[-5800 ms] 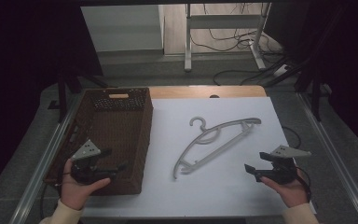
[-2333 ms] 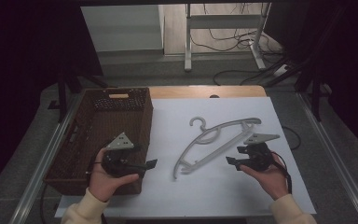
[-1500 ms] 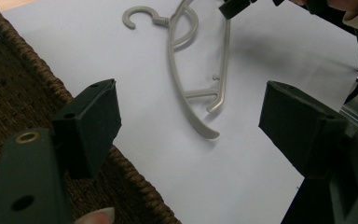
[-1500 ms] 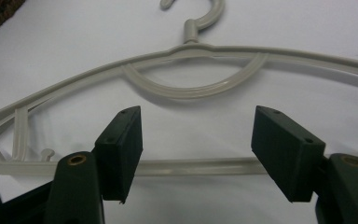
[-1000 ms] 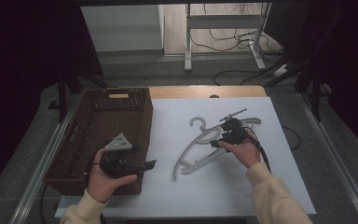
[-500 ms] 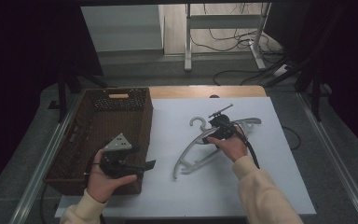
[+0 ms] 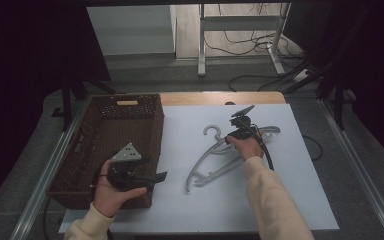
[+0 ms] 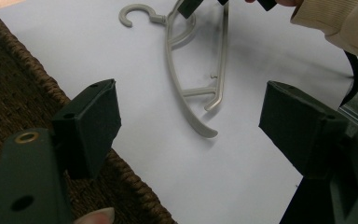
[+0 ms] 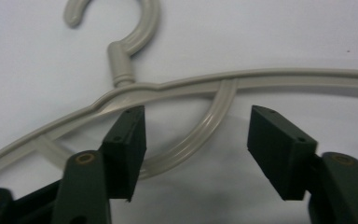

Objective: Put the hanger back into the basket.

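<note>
A white, matte sheet covers the table point(image 7: 305, 200), with dark floor, cables and a metal stand beyond at twelve o'clock. At nine o'clock sits a coarse brown woven basket point(image 7: 130, 125); the left gripper point(image 7: 152, 177) hovers by its rim, jaws wide and empty. The smooth beige plastic hanger point(image 7: 215, 165) lies flat at centre. The right gripper point(image 9: 196, 140), jaws just narrowing yet unclamped, straddles its inner curved strut below the hook.
</note>
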Tool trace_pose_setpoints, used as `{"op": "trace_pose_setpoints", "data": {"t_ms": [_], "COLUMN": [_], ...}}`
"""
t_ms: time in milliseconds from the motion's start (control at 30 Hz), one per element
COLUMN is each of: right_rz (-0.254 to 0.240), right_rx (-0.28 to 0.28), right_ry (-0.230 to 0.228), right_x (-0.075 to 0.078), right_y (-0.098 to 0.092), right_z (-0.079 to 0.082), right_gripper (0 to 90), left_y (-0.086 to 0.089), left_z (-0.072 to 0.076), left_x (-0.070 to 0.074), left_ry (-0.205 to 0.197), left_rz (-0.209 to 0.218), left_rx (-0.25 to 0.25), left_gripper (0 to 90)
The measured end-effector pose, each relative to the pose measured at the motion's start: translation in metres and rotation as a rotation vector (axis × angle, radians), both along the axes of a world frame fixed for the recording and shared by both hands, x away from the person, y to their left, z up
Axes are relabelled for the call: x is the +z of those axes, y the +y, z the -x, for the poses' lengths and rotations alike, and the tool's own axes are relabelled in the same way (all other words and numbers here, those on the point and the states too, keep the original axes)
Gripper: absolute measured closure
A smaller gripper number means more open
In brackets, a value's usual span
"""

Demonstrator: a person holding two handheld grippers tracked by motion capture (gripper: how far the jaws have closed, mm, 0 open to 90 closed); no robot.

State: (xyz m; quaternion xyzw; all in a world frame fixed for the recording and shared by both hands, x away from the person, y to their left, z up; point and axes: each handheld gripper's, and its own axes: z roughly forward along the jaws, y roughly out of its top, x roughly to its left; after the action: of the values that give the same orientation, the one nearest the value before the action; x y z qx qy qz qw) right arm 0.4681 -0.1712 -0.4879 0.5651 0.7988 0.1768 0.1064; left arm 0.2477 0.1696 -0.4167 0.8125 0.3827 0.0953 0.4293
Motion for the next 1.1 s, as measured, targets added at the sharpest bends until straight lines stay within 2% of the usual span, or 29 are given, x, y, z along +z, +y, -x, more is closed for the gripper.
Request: {"op": "trace_pose_setpoints", "data": {"t_ms": [300, 400, 567, 867, 1100], "right_rz": [0.056, 0.034, 0.036, -0.006, -0.070], "right_rx": [-0.033, -0.045, -0.080, -0.149, -0.190], "right_ry": [0.012, 0.035, 0.051, 0.051, 0.053], "right_x": [-0.0082, -0.0084, -0.0082, -0.0079, -0.0035], "right_y": [0.0038, 0.0055, 0.0070, 0.0036, 0.0005], "right_z": [-0.0066, -0.0077, -0.0088, -0.0097, -0.0097], "right_gripper": [53.5, 60.7, 63.6, 68.2, 75.0], "left_y": [0.0010, 0.0014, 0.0010, 0.0008, 0.0004], "left_z": [-0.0002, -0.0002, 0.0004, 0.0015, 0.0015], "left_x": [-0.0002, 0.0001, 0.0000, 0.0012, 0.0005], "left_ry": [0.001, 0.000, -0.001, -0.012, -0.010], "left_rz": [0.002, 0.003, -0.001, 0.005, 0.005], "left_rx": [0.001, 0.001, -0.003, -0.018, -0.022], "left_gripper": [20.1, 20.1, 20.1, 20.0, 20.0]}}
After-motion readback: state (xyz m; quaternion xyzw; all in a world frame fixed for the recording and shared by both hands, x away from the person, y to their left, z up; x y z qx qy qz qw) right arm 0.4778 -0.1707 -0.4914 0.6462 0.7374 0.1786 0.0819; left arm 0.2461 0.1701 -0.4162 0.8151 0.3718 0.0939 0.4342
